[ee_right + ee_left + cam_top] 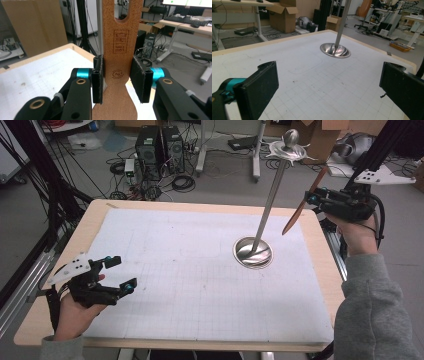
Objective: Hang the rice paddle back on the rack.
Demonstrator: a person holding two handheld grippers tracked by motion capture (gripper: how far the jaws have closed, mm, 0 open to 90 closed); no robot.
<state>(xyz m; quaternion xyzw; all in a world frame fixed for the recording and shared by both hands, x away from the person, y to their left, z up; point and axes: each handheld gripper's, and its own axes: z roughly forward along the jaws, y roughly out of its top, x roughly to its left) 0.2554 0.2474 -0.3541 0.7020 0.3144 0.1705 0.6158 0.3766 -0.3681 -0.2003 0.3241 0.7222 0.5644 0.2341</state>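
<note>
Right gripper [117, 80]: closed on the wooden spatula [120, 50], pads pressing the two edges of its handle just below the stamped mark; in the high view the right gripper [320, 197] is held up off the table at the far right edge.
Wooden spatula: in the high view the wooden spatula [302, 205] hangs slanted in the air, one end pointing down toward the table, the other up and away; its handle has a slot near the end.
Metal stand [270, 195]: just left of the spatula, apart from it; a thin pole rising from a round dished base [253, 252] on the table, with a hooked crown and knob on top.
Left gripper [117, 275]: jaws wide apart, nothing between them, held low near the left front corner of the table.
Table [55, 285]: wooden top covered by a white gridded mat [190, 285].
</note>
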